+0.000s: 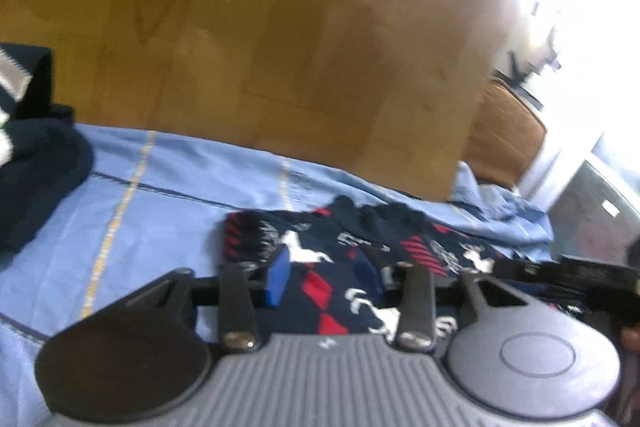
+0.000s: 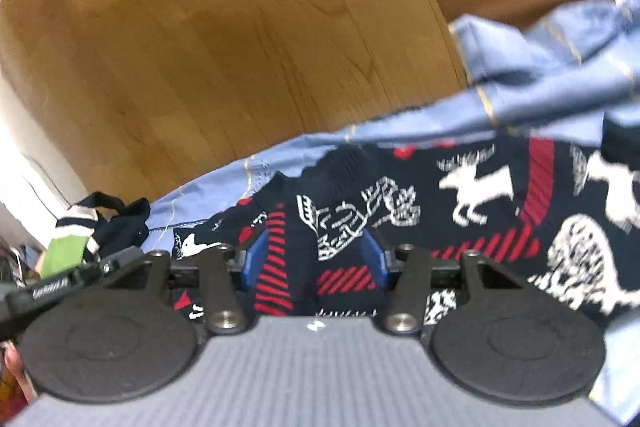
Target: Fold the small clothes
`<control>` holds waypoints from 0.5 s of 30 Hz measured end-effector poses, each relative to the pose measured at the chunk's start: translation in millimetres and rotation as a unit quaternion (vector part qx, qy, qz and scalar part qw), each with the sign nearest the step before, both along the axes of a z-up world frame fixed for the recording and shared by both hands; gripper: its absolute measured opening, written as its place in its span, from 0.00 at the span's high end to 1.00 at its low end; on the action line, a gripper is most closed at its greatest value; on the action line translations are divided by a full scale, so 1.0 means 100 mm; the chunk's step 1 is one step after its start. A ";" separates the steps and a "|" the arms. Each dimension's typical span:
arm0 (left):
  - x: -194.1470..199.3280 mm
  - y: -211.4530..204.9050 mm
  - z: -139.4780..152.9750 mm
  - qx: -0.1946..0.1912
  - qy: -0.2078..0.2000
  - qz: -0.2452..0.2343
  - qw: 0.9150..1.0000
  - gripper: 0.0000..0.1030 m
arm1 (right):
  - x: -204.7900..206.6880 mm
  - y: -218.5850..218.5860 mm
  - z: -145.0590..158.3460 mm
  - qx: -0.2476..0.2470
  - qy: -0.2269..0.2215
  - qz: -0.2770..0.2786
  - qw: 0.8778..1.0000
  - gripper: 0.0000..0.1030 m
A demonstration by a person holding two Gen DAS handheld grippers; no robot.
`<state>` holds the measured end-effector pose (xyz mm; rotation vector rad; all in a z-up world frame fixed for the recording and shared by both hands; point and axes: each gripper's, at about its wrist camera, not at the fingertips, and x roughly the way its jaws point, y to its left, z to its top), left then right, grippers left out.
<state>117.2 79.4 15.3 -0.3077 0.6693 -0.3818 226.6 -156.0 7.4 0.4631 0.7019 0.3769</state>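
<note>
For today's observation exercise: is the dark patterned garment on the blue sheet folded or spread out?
Partly folded: the patterned garment lies mostly flat on the blue sheet, with a bunched, doubled-over edge at its far side. Blur hides more.

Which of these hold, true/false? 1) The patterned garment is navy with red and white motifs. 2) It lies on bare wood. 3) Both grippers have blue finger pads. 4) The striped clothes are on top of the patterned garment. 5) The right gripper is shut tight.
1) True: the patterned garment is navy with red blocks and white animal motifs.
2) False: it lies on a light blue sheet; the wood floor is beyond.
3) True: left gripper, right gripper.
4) False: the striped clothes lie apart, off to the side.
5) False: its jaws stand apart, garment fabric showing between them.
</note>
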 end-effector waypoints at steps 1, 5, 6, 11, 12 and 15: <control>0.00 -0.03 -0.01 0.001 0.000 -0.011 1.000 0.75 | 0.02 0.01 -0.03 0.007 0.007 0.000 1.000 0.47; 0.01 -0.15 -0.09 0.020 0.010 -0.039 0.999 0.78 | 0.03 0.10 -0.07 0.028 0.027 0.019 0.999 0.47; 0.02 -0.17 -0.12 0.026 0.015 -0.040 0.999 0.78 | 0.05 0.15 -0.09 0.032 0.033 0.028 0.999 0.47; 0.14 -0.21 -0.29 0.058 0.056 -0.031 0.996 0.84 | 0.09 0.34 -0.23 0.000 0.057 0.046 0.997 0.79; 0.15 -0.21 -0.30 0.064 0.055 -0.024 0.996 0.86 | 0.05 0.33 -0.24 0.006 0.053 0.039 0.998 0.80; 0.16 -0.18 -0.30 0.063 0.060 -0.018 0.996 0.88 | -0.12 0.36 -0.28 0.021 0.050 0.026 0.998 0.80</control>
